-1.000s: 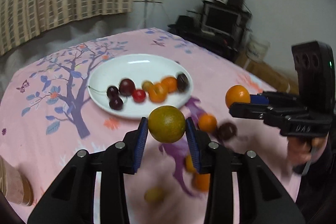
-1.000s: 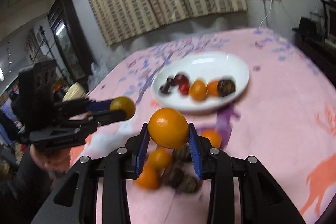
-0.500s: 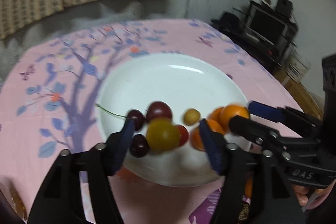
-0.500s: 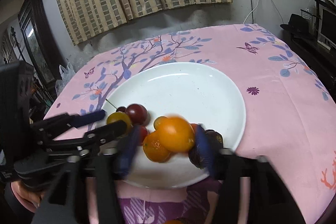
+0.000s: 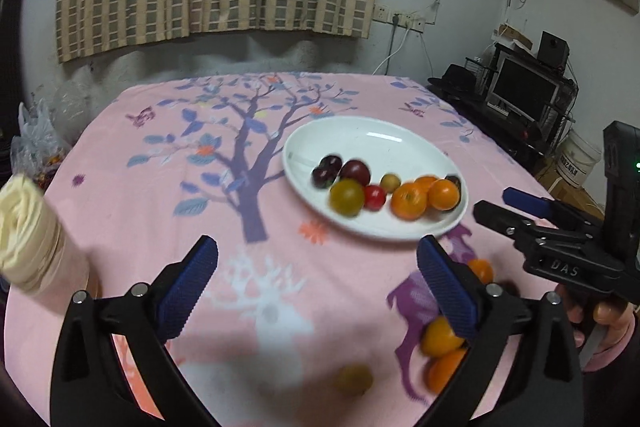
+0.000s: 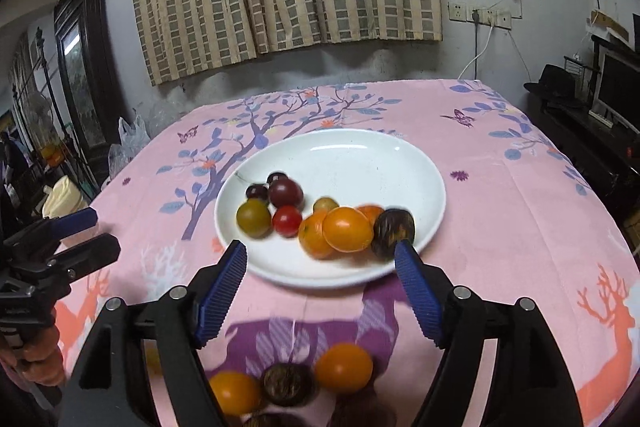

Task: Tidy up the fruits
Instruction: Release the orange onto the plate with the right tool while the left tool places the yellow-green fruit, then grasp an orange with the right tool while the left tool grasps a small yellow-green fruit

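A white plate point(image 5: 360, 131) point(image 6: 360, 147) on the pink tablecloth holds several fruits. Among them are a green-yellow citrus point(image 5: 346, 197) point(image 6: 253, 217), an orange point(image 5: 443, 194) point(image 6: 347, 229), cherries and a red tomato. My left gripper point(image 5: 318, 267) is open and empty, back from the plate's near left edge. My right gripper point(image 6: 320, 263) is open and empty just in front of the plate. Each shows in the other's view, the right gripper point(image 5: 496, 203) and the left gripper point(image 6: 100, 233). Loose oranges point(image 6: 344, 367) point(image 5: 438, 337) and dark fruits point(image 6: 288, 383) lie near the table's front edge.
A cream-coloured roll point(image 5: 24, 231) stands at the table's left edge. A monitor point(image 5: 524, 91) and a white bucket point(image 5: 578, 163) sit beyond the right side. A hand point(image 5: 608, 315) holds the right gripper's handle. A curtained wall is behind the table.
Both grippers carried their fruit to the plate, opened and let go. The green-yellow citrus and the orange now rest on the plate, and both grippers have drawn back.
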Action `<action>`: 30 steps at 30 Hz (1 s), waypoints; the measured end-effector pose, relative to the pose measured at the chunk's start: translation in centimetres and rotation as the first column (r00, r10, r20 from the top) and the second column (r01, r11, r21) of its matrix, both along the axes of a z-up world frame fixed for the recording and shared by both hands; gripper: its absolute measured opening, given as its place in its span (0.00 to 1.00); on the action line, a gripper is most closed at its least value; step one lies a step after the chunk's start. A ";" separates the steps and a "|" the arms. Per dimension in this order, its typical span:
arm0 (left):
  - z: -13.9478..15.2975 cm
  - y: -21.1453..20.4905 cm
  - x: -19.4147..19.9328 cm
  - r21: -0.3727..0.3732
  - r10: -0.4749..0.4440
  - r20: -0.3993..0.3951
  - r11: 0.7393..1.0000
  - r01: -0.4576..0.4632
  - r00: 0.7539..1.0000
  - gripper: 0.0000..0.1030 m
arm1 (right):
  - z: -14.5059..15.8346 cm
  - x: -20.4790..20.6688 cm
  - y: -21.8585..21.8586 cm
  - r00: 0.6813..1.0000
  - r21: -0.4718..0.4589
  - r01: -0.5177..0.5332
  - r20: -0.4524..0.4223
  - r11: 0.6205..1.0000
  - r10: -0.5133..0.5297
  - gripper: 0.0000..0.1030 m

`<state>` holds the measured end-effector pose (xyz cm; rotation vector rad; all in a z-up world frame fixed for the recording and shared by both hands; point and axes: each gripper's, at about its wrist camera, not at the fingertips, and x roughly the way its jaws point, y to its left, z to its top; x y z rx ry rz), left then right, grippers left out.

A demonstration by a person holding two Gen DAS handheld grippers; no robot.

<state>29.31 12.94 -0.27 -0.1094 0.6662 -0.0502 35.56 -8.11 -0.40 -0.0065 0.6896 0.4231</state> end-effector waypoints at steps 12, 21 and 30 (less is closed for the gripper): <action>-2.5 3.1 -4.4 -0.063 0.089 -0.058 0.994 -0.093 0.994 0.95 | -1.9 -11.1 -0.6 0.998 0.044 -0.065 0.000 0.997 0.065 0.75; -2.4 2.7 -5.2 -0.044 0.077 -0.055 0.996 -0.080 0.996 0.95 | -2.2 -13.6 3.3 0.982 -0.066 -0.190 -0.030 0.980 0.188 0.68; -2.0 3.4 -5.6 -0.056 0.100 -0.043 0.993 -0.102 0.994 0.95 | -3.6 -12.3 6.2 0.974 -0.207 -0.218 -0.110 0.954 0.199 0.57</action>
